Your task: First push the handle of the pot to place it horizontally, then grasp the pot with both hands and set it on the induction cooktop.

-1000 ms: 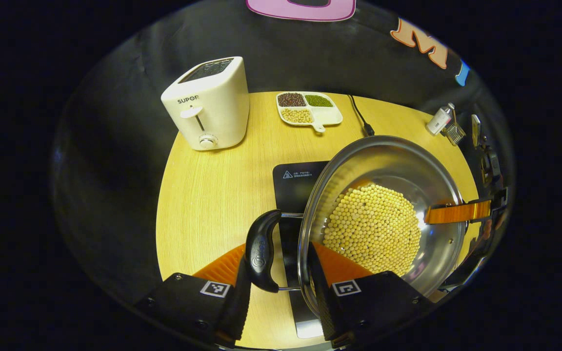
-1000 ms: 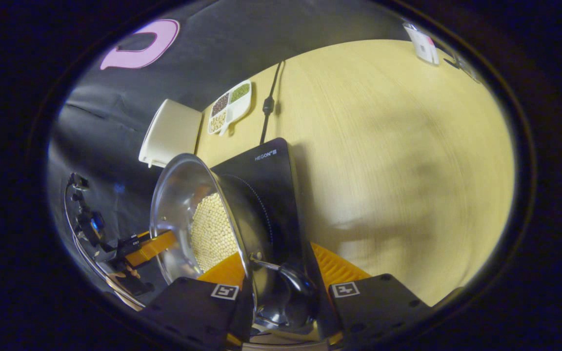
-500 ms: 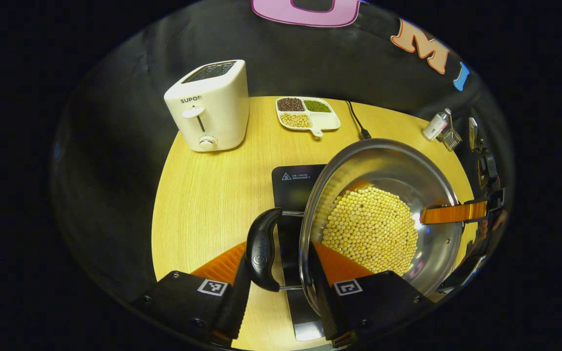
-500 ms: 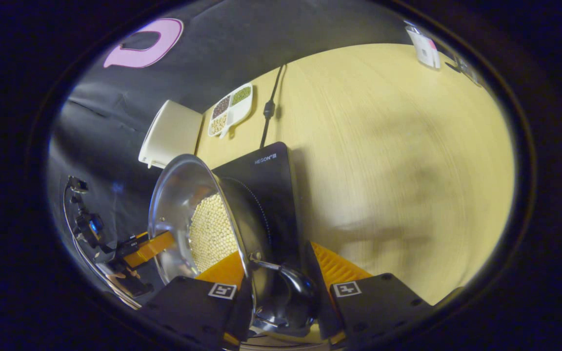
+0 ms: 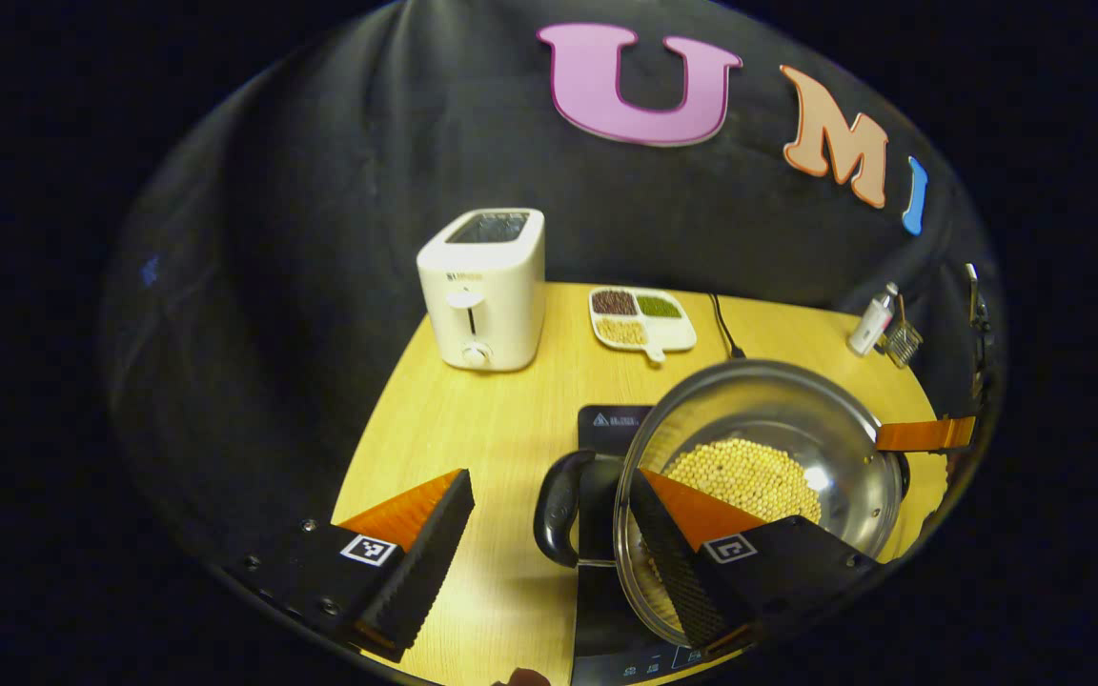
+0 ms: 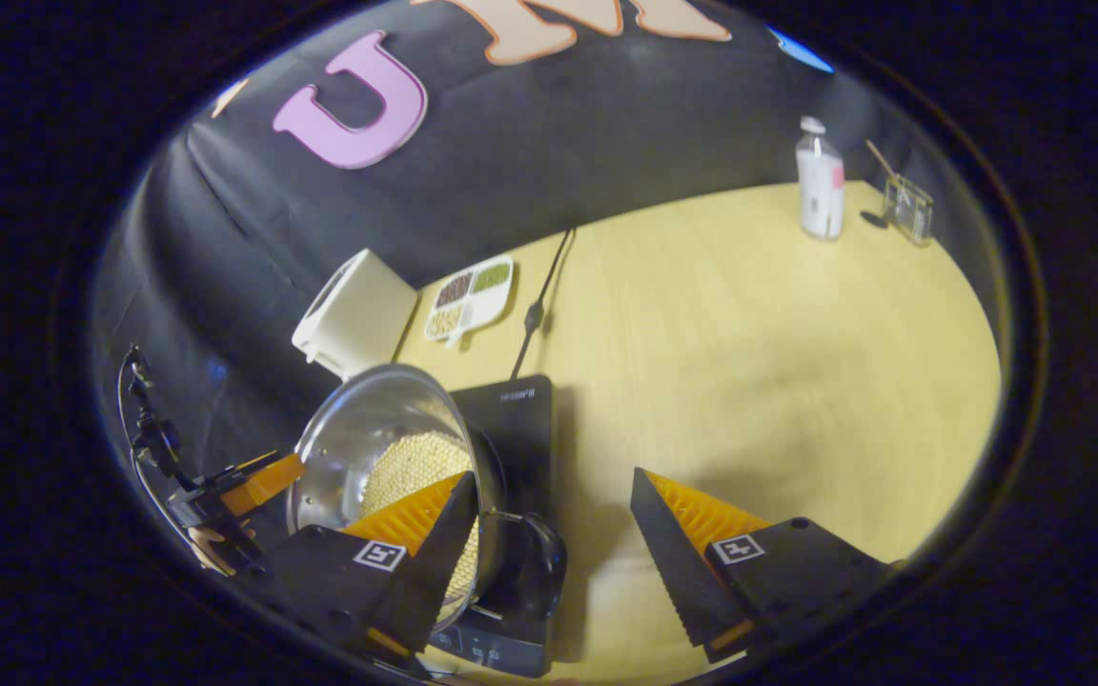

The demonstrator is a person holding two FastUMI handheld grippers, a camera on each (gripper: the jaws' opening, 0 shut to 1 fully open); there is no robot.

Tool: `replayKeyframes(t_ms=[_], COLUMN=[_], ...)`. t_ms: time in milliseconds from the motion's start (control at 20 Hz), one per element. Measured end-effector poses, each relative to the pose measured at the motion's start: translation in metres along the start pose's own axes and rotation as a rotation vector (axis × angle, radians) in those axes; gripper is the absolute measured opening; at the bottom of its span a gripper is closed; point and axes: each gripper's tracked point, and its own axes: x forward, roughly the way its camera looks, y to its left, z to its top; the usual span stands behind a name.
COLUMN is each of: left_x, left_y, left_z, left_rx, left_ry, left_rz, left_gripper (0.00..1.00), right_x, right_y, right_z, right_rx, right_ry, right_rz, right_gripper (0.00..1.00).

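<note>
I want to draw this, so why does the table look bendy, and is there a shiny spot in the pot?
Left gripper view: the fisheye lens curves the table edge; a bright glare spot sits inside the pot beside the beans. Right gripper view: the table bulges round, with a soft shadow by the right claw.

A pale wooden table (image 5: pixel 473 429) with a rounded edge is filling the lower part of both views, its grain running in fine straight lines. Black cloth (image 5: pixel 339 191) is hanging behind it as the booth's wall (creased and folded in places), closing off everything beyond. Warm light is falling on the tabletop, leaving soft shadows across its open stretch in the right gripper view.
</note>
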Motion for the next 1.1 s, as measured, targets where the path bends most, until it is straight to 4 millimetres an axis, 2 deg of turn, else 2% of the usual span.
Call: replayKeyframes(t_ms=[100,200,550,600,700,850,950,1100], left_x=[-0.011,-0.023,-0.064,-0.070,-0.086,-0.117,-0.145,-0.185], left_y=[-0.004,-0.021,-0.107,-0.118,-0.146,-0.186,-0.221,-0.260], left_z=[0.014,0.022,0.047,0.051,0.062,0.085,0.098,0.105], left_rx=[0.009,-0.005,-0.023,-0.013,0.005,0.035,0.029,-0.006], left_ry=[-0.055,-0.090,-0.175,-0.190,-0.225,-0.307,-0.370,-0.464], left_rz=[0.025,0.015,-0.095,-0.100,-0.103,-0.071,-0.062,-0.027], left_gripper=[0.98,0.97,0.97,0.97,0.97,0.97,0.97,0.96], right_x=[-0.019,-0.038,-0.110,-0.122,-0.148,-0.192,-0.226,-0.278], right_y=[-0.007,-0.012,-0.037,-0.043,-0.053,-0.059,-0.066,-0.083], right_z=[0.018,0.030,0.077,0.081,0.092,0.112,0.122,0.139], right_rx=[-0.005,-0.009,-0.075,-0.090,-0.116,-0.163,-0.203,-0.267], right_ry=[-0.079,-0.134,-0.311,-0.336,-0.390,-0.462,-0.504,-0.588], right_rz=[-0.017,-0.035,-0.084,-0.098,-0.113,-0.067,-0.025,0.017], right_gripper=[0.99,0.99,0.99,0.92,0.92,0.92,0.93,0.93])
